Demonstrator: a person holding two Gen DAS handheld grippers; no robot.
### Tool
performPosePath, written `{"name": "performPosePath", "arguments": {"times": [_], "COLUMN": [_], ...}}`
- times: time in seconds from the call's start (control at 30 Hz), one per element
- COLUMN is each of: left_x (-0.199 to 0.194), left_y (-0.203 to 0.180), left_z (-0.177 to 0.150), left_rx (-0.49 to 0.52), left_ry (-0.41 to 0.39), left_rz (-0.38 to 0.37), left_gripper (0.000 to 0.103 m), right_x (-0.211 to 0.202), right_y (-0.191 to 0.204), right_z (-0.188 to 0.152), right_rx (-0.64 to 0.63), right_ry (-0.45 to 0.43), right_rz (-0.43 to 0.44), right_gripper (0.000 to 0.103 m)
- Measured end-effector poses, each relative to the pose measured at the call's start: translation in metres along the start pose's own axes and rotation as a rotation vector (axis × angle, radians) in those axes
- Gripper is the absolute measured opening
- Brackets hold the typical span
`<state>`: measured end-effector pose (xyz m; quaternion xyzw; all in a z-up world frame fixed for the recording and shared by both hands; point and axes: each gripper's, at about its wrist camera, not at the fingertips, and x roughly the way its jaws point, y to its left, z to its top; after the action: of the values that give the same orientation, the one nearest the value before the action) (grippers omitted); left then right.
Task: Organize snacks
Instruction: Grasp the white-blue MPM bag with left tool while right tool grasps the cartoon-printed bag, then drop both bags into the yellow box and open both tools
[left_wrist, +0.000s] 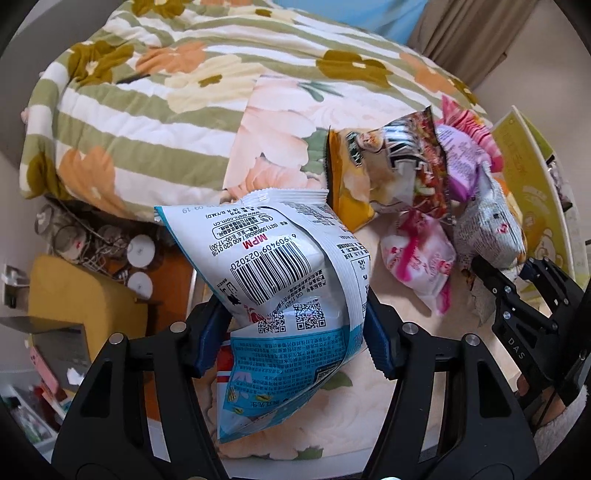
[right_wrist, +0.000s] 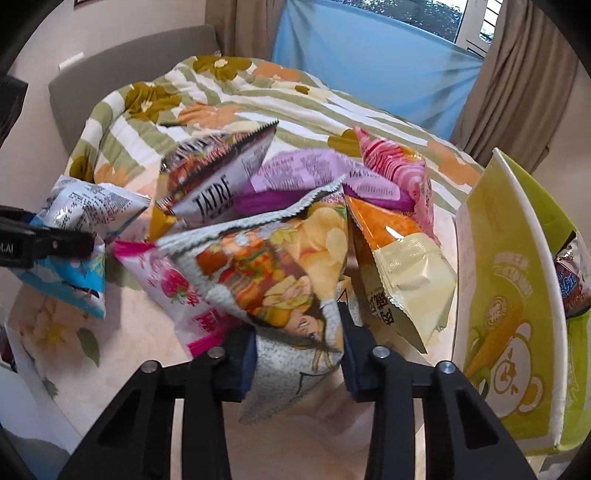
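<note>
1. The left gripper (left_wrist: 291, 325) clamps the blue-white snack bag (left_wrist: 280, 280), raised at 6 o'clock over the bed.
2. The right gripper (right_wrist: 299, 356) pinches the chip bag (right_wrist: 273, 266) at 6 o'clock of the pile.
3. Lift each bag clear of its neighbours before swinging toward the green box (right_wrist: 513, 295) at 3 o'clock.
4. Count: two held bags, roughly five loose, one box.
</note>
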<state>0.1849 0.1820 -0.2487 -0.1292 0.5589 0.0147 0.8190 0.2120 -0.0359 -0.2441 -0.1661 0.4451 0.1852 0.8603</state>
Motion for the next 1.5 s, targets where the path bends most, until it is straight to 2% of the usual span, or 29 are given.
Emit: {"name": "performPosePath", "arguments": {"times": [0.3, 0.43, 0.7, 0.9, 1.1, 1.27, 1.5], "left_x": [-0.045, -0.073, -0.119, -0.14, -0.137, -0.11, -0.057], "left_y": [-0.002, -0.008, -0.055, -0.126, -0.226, -0.314, -0.401], "left_z": [-0.006, -0.002, 0.024, 0.043, 0.05, 0.052, 0.043], "left_rx": [0.04, 0.073, 0.166, 0.235, 0.291, 0.346, 0.371], "left_ry": [-0.064, -0.117, -0.216, -0.279, -0.301, -0.265, -0.198], "left_rz": [-0.03, -0.066, -0.168, -0.234, -0.328, -0.371, -0.374], "left_gripper": [0.061, 0.061, 0.061, 0.061, 0.061, 0.061, 0.061], "right_x": [-0.04, -0.07, -0.138, -0.182, -0.204, -0.208, -0.201], "right_y": [0.012, 0.013, -0.009, -0.069, -0.139, -0.199, -0.262], "right_z": [0.002, 0.006, 0.022, 0.016, -0.006, -0.027, -0.054], "right_rx": [0.073, 0.118, 0.225, 0.331, 0.377, 0.412, 0.44], "right_ry": [-0.062, -0.103, -0.201, -0.26, -0.269, -0.248, -0.227], "right_rz": [0.02, 0.033, 0.014, -0.036, -0.083, -0.1, -0.076], "right_gripper": [0.034, 0.034, 0.034, 0.034, 0.034, 0.034, 0.034]}}
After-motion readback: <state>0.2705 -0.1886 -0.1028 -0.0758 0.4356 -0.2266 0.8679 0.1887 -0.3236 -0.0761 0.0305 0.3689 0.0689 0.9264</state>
